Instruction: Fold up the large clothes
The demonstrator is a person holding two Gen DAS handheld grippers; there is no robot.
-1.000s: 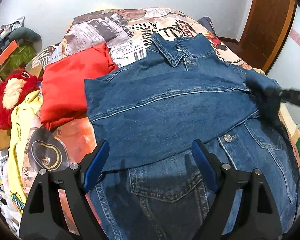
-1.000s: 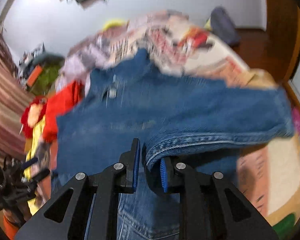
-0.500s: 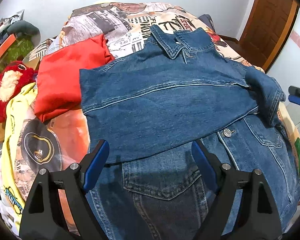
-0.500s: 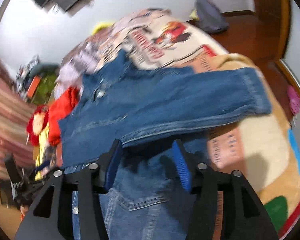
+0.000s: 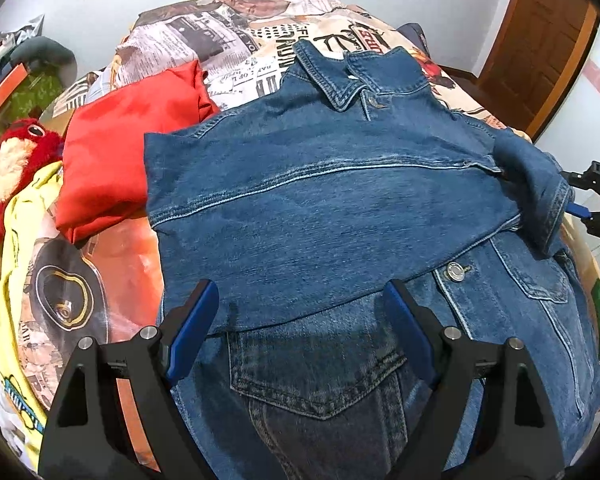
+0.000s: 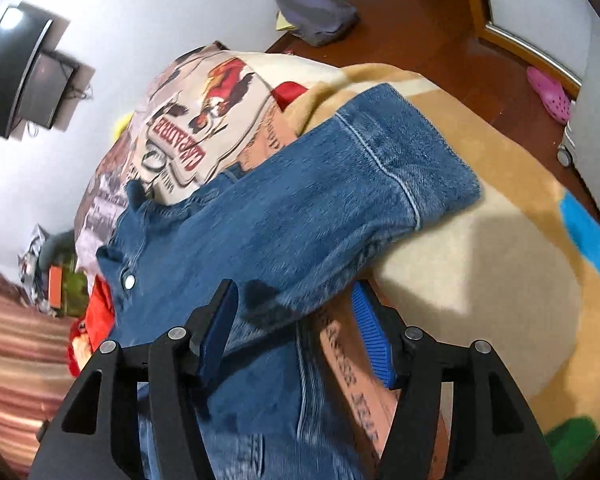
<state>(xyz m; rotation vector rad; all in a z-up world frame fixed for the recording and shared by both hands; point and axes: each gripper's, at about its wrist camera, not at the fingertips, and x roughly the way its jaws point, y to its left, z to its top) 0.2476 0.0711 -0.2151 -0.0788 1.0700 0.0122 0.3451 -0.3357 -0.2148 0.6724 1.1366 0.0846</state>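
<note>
Bedspread (image 6: 188, 152) reads "CARPAUDRE"; left fingers (image 5: 300, 328) wide, empty over jacket (image 5: 320, 200); right fingers (image 6: 296, 332) opening, gripping nothing.

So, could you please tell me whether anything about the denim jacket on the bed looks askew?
Yes: the denim jacket's sleeve cuff sticks out sideways past the folded body onto the blanket, not tucked in.

The printed bedspread (image 6: 180, 148) bears large red lettering, upside down, not clearly legible.
</note>
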